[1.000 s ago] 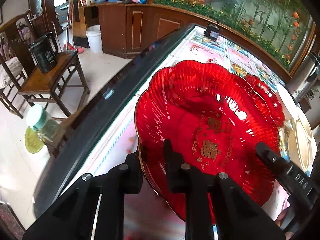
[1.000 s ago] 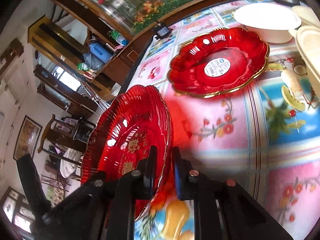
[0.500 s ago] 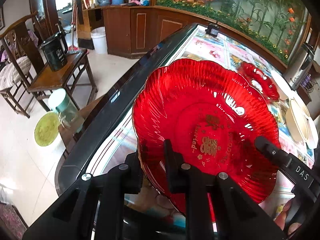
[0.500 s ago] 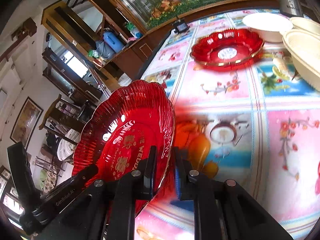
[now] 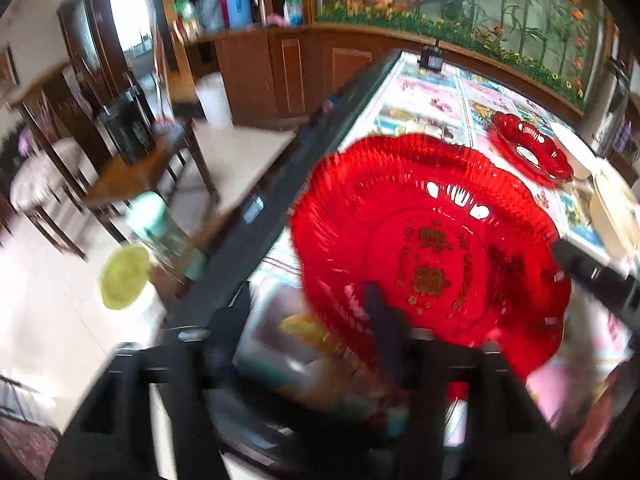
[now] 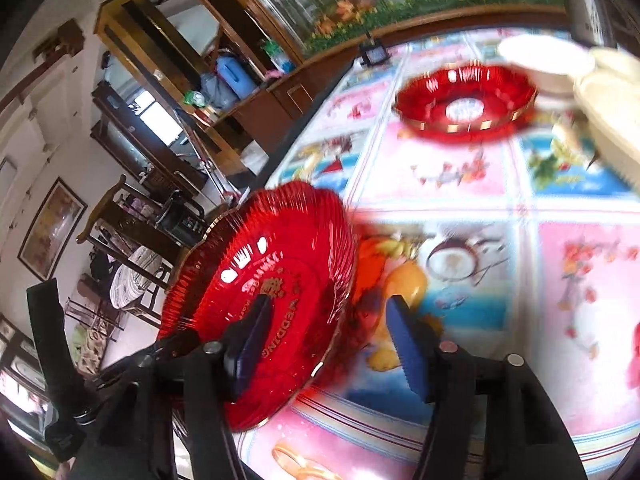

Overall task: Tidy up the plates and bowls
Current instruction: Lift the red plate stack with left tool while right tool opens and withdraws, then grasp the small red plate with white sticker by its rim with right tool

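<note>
A large red glass plate (image 5: pixel 432 248) with gold lettering stands tilted near the table's left edge. My left gripper (image 5: pixel 296 312) is at its near rim. Its jaws are opening, the rim is between them, and the pads are off the glass. In the right wrist view the same plate (image 6: pixel 272 280) has its rim between the fingers of my right gripper (image 6: pixel 328 308). Those jaws are opening too, and the blue pads (image 6: pixel 404 344) stand clear of the plate. A second red plate (image 6: pixel 464 100) lies flat farther along the table, also seen as a red plate (image 5: pixel 528 152) from the left.
A white bowl (image 6: pixel 544 60) and cream dishes (image 6: pixel 612 112) sit at the far right of the flowered tablecloth (image 6: pixel 480 184). The table's dark edge (image 5: pixel 280 184) drops to the floor on the left. There stand wooden chairs (image 5: pixel 132 168) and a green-capped jar (image 5: pixel 160 224).
Both grippers, earlier shut on the plate's rim, now have their fingers spread apart. Both views have pulled back along the table, and the far red plate looks smaller.
</note>
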Tool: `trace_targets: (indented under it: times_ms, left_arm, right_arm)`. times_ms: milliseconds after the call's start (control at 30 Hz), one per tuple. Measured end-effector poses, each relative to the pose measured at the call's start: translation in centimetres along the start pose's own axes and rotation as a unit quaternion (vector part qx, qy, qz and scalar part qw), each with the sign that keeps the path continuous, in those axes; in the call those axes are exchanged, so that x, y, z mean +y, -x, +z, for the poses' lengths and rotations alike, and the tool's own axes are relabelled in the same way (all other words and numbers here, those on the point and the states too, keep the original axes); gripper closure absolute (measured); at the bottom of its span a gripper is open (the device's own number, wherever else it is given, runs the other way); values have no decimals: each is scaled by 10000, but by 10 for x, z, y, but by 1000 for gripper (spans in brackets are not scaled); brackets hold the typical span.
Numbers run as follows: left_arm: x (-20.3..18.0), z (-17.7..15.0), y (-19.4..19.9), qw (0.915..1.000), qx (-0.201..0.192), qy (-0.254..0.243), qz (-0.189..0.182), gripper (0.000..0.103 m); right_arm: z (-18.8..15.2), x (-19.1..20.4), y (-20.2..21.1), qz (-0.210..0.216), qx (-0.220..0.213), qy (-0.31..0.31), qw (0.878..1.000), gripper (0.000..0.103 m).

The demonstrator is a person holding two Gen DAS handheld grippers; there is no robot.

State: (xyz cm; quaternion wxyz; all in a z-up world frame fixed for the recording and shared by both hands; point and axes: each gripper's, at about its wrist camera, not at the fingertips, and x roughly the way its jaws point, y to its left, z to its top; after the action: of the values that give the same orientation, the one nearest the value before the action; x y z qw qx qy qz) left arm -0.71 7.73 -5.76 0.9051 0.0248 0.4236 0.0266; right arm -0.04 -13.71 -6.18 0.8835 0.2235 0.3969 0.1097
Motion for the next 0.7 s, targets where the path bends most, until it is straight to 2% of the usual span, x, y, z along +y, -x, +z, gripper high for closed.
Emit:
trace_targets:
  times_ms: [133,200,300,333,367,467,533,700]
  left_arm:
    - [1,-12,37,9971,-562,-340,383,32]
    - [1,-13,54,9955,-766,-398,395,32]
    - [-3,-1,75,9943,-984,-388,92,30]
    - [-6,6,82,9938,-1039,-377,-128,21]
    - [-10,13,85,9931,-1053,-342,-375,16]
    - [-29,38,82,9910,-977,-291,-873,16]
    - [-45,60,69,9907,-703,-241,-1141,16]
    - [-82,110,38,9884,-157,-75,-1507,16]
  right_arm:
    - [2,-10,29,-1,-357,194,9992,41]
    - [5,-19,42,8,-511,155,9986,38]
    - [10,-36,60,-52,-730,-9,9973,36]
    - [14,-43,67,-85,-798,-91,9967,36]
    - [16,-49,73,-119,-845,-174,9962,36]
    - [25,-68,87,-168,-983,-464,9939,36]
    - [34,-82,95,-216,-1102,-685,9913,36]
    - [58,-105,97,-21,-1132,-1271,9854,36]
